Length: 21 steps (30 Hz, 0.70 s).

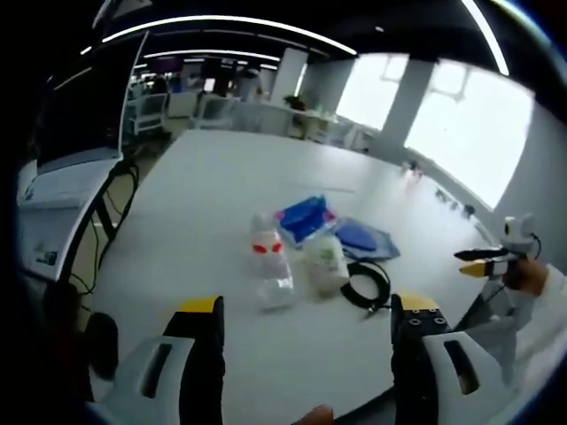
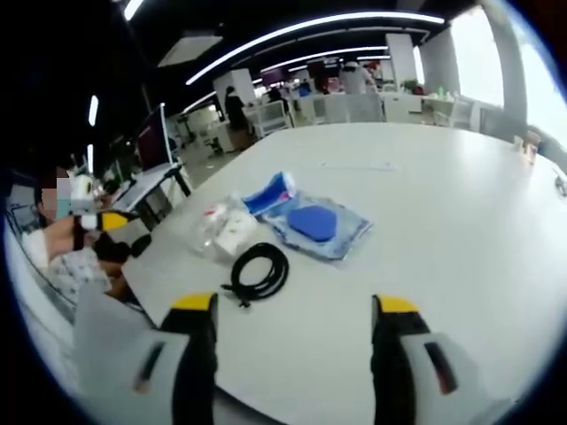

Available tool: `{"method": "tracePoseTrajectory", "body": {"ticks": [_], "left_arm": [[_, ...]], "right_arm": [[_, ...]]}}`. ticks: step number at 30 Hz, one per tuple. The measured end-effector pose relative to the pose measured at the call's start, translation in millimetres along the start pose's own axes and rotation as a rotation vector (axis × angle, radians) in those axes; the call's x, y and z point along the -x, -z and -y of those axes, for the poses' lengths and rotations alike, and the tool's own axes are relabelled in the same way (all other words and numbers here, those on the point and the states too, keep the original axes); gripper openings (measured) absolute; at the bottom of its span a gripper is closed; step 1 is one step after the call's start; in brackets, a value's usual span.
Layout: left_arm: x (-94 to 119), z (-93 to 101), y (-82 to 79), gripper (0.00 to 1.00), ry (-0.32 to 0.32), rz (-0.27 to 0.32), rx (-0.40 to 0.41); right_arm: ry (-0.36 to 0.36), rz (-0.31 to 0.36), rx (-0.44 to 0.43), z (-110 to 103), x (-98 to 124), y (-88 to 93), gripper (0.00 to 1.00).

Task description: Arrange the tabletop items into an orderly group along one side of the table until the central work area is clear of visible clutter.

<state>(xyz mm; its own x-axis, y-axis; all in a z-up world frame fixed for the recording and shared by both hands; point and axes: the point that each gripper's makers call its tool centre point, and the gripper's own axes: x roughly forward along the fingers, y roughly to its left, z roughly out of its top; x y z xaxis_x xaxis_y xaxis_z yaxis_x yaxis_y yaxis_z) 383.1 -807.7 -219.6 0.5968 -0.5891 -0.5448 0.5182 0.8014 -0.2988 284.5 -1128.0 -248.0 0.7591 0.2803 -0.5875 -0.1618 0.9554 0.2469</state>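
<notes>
A small cluster lies mid-table on the white table (image 1: 195,186). It holds a clear bag with red marks (image 1: 266,251), a white packet with green print (image 1: 326,263), a blue packet (image 1: 305,217), a flat blue pouch (image 1: 366,237) and a coiled black cable (image 1: 368,285). My left gripper (image 1: 308,305) hovers open short of the cluster, nothing between its jaws. From the opposite side, my right gripper (image 2: 295,303) is open and empty, with the cable (image 2: 260,270) just ahead, then the clear bag (image 2: 229,230), blue packet (image 2: 273,193) and blue pouch (image 2: 317,226).
The right gripper (image 1: 492,257), held in a hand, shows at the table's right edge. The left gripper (image 2: 106,221) shows at the left with the person behind it. A monitor (image 1: 80,124) stands on a side desk. More desks and chairs (image 2: 345,102) stand beyond the far edge.
</notes>
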Motion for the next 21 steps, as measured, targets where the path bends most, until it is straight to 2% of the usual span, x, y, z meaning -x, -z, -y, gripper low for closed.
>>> {"method": "tracePoseTrajectory", "body": {"ticks": [21], "left_arm": [[-38.1,-11.2,-9.1,0.72,0.04,-0.055,-0.016]], "right_arm": [[0.022,-0.019,-0.017,2.0,0.1,5.9,0.68]]}}
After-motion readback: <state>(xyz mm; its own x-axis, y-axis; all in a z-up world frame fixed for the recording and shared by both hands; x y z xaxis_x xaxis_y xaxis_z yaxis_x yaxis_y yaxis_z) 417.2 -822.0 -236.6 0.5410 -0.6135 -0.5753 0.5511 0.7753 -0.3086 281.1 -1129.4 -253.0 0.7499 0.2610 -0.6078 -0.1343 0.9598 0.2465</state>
